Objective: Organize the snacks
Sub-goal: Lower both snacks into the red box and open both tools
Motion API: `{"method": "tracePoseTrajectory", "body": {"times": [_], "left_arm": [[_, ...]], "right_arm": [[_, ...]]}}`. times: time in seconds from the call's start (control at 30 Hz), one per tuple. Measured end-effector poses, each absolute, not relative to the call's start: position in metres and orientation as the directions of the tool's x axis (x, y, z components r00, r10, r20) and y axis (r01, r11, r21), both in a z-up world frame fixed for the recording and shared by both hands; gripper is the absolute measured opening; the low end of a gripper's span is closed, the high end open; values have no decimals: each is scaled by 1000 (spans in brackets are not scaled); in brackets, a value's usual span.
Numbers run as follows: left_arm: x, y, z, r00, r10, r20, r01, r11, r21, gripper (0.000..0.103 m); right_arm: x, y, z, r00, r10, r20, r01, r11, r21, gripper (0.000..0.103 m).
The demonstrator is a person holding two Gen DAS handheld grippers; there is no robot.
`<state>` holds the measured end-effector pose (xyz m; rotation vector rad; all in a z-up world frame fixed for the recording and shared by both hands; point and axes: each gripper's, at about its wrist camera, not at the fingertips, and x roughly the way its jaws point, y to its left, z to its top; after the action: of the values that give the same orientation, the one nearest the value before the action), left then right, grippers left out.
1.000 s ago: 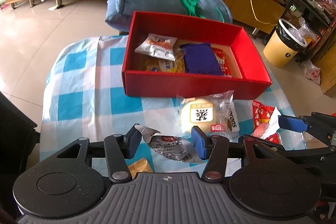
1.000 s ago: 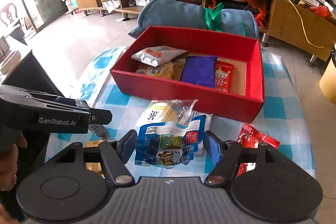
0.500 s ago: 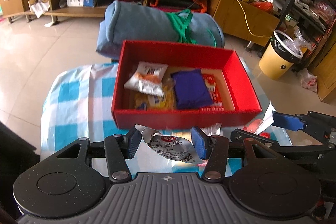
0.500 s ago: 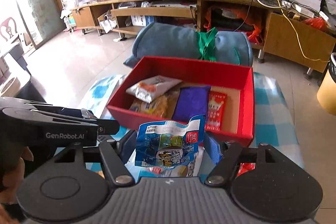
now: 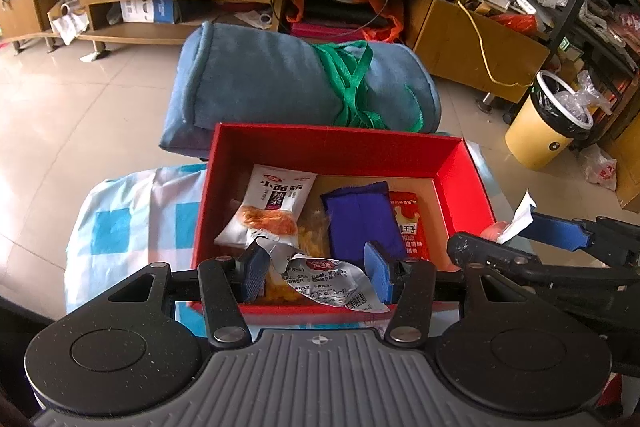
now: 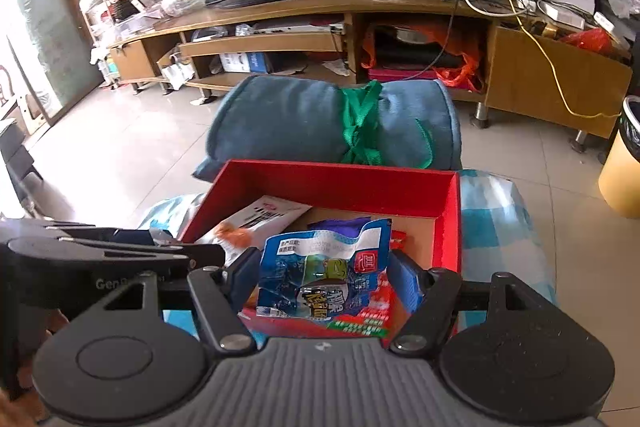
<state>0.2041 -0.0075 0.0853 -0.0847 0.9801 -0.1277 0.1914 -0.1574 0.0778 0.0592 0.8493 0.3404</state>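
Note:
A red box [image 5: 340, 147] [image 6: 340, 183] stands on the blue-checked cloth, holding a white packet [image 5: 272, 205], a purple packet [image 5: 362, 217] and a red packet [image 5: 410, 223]. My left gripper [image 5: 316, 273] is shut on a silver snack packet [image 5: 326, 279], held over the box's near wall. My right gripper [image 6: 324, 281] is shut on a blue snack packet [image 6: 324, 271], also above the near edge of the box. In the left wrist view the right gripper's blue-padded fingers [image 5: 560, 231] show at the right, level with the box.
A rolled blue cushion [image 5: 300, 87] tied with a green strap lies behind the box. A yellow bin [image 5: 548, 119] stands on the floor at the right. A wooden TV cabinet [image 6: 360, 27] runs along the back wall. The checked cloth [image 6: 500, 211] extends right of the box.
Both grippers have moved forward and slightly up toward the box, each still holding its packet. The packets left on the cloth have dropped out of view below.

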Motion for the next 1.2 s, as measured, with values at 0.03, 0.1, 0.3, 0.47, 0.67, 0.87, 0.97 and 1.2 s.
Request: {"method": "tracePoseTrajectory", "body": {"times": [0.03,0.1,0.3,0.47,0.67,0.87,0.97,1.2], "left_arm": [[207,-8,82,545,-146,-826,67,989,-131,60],[212,-9,77,533,-146,-833,65,989,-131,60],[220,-9,66,506,-132,-852,56,991,-121,60],[226,-9,60,497,-119,-859,45,993,-112,60],[232,-10,53,487,-106,-867,39,994,-99,60],[237,-11,47,474,-94,-876,31,995,-90,60],[240,-12,43,467,-87,-880,26,996,-85,60],[248,-15,32,446,-70,-892,13,997,-72,60]], "right_arm": [[195,-158,75,606,315,-730,-268,945,185,66],[200,-158,70,596,310,-741,-263,947,185,66],[210,-157,59,571,300,-765,-258,949,179,66],[216,-155,54,561,295,-774,-256,950,177,66],[222,-156,47,542,297,-786,-246,951,189,66],[229,-155,39,528,292,-798,-237,952,191,66],[232,-155,35,520,290,-804,-232,953,194,66],[241,-156,24,501,276,-820,-220,957,188,66]]}}
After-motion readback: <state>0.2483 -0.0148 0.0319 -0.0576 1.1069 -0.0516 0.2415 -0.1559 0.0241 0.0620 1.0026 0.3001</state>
